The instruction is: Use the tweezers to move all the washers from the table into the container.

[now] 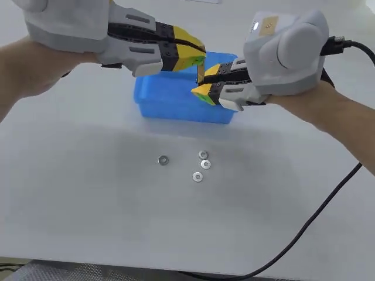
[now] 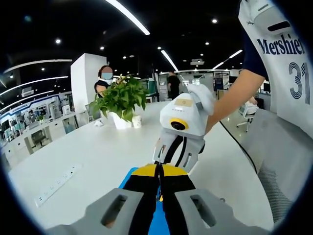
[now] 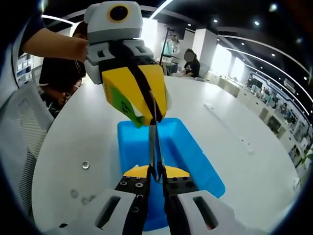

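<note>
Head view: we see left gripper (image 1: 196,54), yellow plastic jaw tips pressed together on upper end of thin metal tweezers (image 1: 200,73). Right gripper (image 1: 204,86) pinches same tweezers lower down, above rectangular blue plastic container (image 1: 170,102). Four flat shiny ring washers (image 1: 197,176) lie on matte white table (image 1: 88,205), near container, outside it.

Left gripper view: our jaws closed on slim steel strip; right gripper's (image 2: 171,159) smooth white shell faces us; leafy potted plant (image 2: 120,98) behind.

Right gripper view: our jaws clamp tweezers (image 3: 153,142), which rise into left gripper's shut jaws; one of washers (image 3: 85,165) on table, left of container.

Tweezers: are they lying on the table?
No, the left hand-held gripper and right hand-held gripper hold the tweezers between them above the container.
</note>
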Available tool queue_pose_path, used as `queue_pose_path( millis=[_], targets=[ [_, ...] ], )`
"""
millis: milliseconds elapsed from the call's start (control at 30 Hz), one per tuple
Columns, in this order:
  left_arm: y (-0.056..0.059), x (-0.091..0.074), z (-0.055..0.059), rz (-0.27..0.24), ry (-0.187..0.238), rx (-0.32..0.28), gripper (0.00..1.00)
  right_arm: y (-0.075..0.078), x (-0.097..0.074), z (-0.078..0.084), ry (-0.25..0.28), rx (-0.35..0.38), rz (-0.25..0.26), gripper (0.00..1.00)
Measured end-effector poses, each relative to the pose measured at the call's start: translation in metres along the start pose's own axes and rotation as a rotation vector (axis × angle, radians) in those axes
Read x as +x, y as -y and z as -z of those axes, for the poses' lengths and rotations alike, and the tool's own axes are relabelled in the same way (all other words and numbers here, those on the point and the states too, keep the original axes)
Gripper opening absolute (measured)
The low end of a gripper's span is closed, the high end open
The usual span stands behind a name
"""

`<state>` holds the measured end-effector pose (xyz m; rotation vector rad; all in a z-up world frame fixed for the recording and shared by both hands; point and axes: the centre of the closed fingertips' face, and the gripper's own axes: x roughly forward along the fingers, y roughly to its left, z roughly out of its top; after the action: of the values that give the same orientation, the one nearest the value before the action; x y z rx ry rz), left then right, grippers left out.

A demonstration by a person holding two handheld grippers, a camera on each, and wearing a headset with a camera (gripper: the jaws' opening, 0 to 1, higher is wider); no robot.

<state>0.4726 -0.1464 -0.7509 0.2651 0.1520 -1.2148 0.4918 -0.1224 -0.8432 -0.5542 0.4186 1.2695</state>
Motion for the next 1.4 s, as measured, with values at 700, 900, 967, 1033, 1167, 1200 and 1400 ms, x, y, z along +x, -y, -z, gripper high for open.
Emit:
queue_pose_path(
  millis=[700,900,967,1033,1167,1200,1400],
  targets=[
    [-0.009,0.006,0.003,-0.013,0.011,-0.025,0.04,0.004,-0.006,0.002,-0.003,0.066,0.026,0.12],
    [-0.013,0.004,0.010,-0.019,-0.015,-0.012,0.04,0.005,-0.009,-0.008,0.022,0.067,0.037,0.14],
    [-0.013,0.003,0.010,-0.021,-0.018,-0.006,0.04,0.005,-0.009,-0.010,0.023,0.060,0.042,0.15],
    [-0.013,0.002,0.009,-0.025,-0.017,-0.005,0.04,0.005,-0.010,-0.012,0.027,0.062,0.042,0.15],
    [-0.015,-0.002,0.006,-0.047,-0.024,0.015,0.04,0.007,-0.014,-0.015,0.040,0.062,0.057,0.15],
    [-0.015,-0.004,0.003,-0.051,-0.022,0.017,0.04,0.007,-0.016,-0.016,0.042,0.062,0.062,0.15],
    [-0.013,-0.016,-0.011,-0.085,-0.009,0.032,0.04,0.011,-0.033,-0.025,0.078,0.081,0.110,0.15]
  ],
)
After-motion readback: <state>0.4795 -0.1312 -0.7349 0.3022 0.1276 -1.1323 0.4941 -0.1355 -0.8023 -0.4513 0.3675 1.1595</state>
